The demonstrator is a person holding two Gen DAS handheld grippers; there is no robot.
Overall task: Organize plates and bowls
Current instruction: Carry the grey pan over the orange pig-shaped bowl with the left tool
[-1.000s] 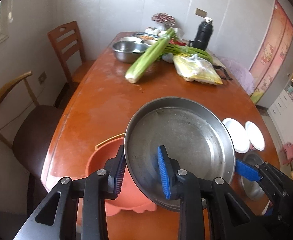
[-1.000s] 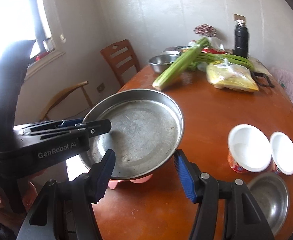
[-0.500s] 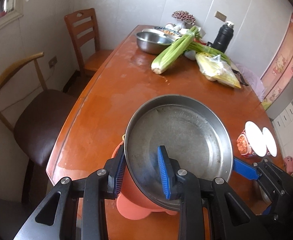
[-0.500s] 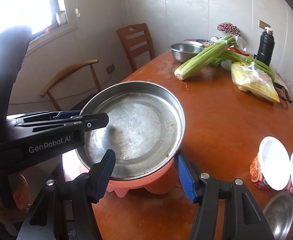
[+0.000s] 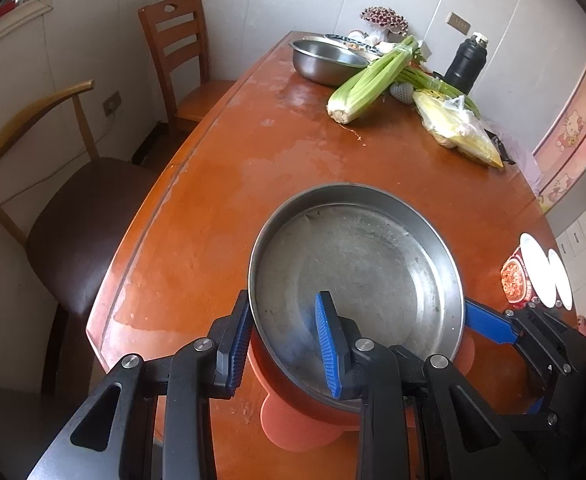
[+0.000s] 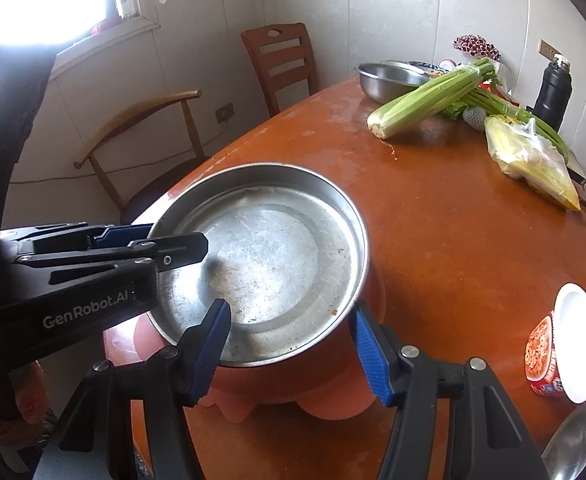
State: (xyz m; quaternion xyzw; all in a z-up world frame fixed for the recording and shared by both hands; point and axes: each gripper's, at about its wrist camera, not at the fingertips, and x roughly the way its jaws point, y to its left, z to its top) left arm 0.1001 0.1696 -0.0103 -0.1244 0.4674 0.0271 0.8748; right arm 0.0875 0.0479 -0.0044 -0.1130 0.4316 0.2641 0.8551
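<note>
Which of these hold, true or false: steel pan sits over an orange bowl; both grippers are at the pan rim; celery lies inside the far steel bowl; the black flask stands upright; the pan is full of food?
1. The steel pan sits over the orange bowl. True.
2. The left gripper and right gripper both straddle the pan's rim. True.
3. The celery lies inside the far steel bowl. False: it lies on the table, beside that bowl.
4. The black flask stands upright. True.
5. The pan is full of food. False: only small specks show inside.
</note>
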